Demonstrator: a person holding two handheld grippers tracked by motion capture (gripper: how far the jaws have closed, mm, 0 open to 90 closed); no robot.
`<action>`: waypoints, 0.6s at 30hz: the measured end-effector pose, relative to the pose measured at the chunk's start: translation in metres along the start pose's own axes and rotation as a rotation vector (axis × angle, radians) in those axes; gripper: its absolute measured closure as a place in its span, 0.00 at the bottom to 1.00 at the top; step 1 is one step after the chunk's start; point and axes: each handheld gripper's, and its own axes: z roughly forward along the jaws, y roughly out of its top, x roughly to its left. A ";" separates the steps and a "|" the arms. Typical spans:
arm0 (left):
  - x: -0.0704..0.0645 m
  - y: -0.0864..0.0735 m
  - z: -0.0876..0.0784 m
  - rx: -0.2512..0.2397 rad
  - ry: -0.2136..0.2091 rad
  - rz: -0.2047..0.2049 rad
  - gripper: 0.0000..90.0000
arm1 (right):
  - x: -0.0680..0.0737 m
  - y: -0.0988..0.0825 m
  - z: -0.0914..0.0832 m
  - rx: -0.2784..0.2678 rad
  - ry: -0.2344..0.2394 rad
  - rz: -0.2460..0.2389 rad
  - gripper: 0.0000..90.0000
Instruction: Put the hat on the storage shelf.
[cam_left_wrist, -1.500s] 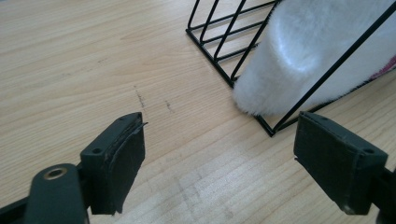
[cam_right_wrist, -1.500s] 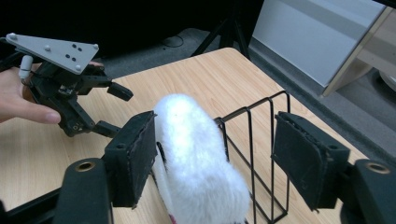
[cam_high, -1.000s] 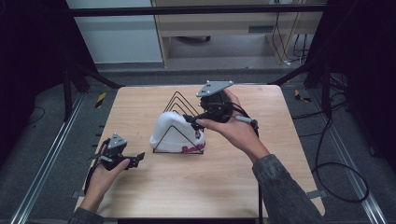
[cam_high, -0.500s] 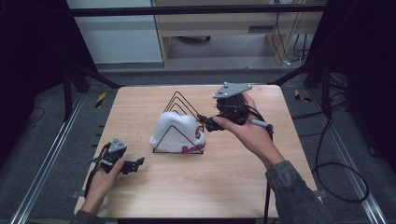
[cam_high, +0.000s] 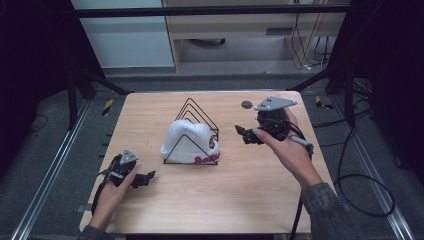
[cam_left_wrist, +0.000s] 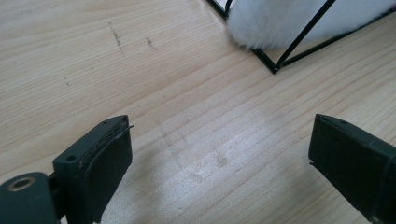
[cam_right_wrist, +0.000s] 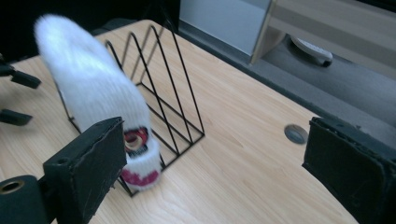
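A white knit hat (cam_high: 190, 142) with red lettering stands in the front slot of a black wire rack (cam_high: 198, 111) at the table's middle. My right gripper (cam_high: 244, 135) hovers just right of the rack, open and empty, with its jaws pointing at the hat. In the right gripper view the hat (cam_right_wrist: 93, 88) and rack (cam_right_wrist: 173, 102) lie ahead between the open jaws (cam_right_wrist: 217, 135). My left gripper (cam_high: 146, 178) rests open near the front left. Its own view looks past wide jaws (cam_left_wrist: 219, 140) at bare wood, with the hat's edge (cam_left_wrist: 275, 23) and the rack's corner (cam_left_wrist: 280, 65) beyond.
The wooden table (cam_high: 280, 200) has a round cable hole (cam_high: 246, 104) near the back right, also visible as a grey disc (cam_right_wrist: 295, 134) in the right gripper view. Dark frame posts and cables surround the table. The left gripper's jaws (cam_right_wrist: 16, 98) appear far left there.
My right gripper has drawn back to the right, away from the hat and rack, with nothing in its jaws. The left gripper has barely shifted.
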 end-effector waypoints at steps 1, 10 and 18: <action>0.000 0.000 0.001 0.004 0.001 0.002 0.06 | -0.002 -0.004 -0.001 0.007 -0.007 0.005 0.07; 0.000 -0.004 0.006 0.015 -0.003 -0.010 0.06 | -0.018 -0.047 -0.001 0.045 -0.055 0.059 0.07; 0.002 -0.007 0.007 0.007 -0.003 -0.017 0.06 | -0.025 -0.078 0.002 0.063 -0.067 0.095 0.08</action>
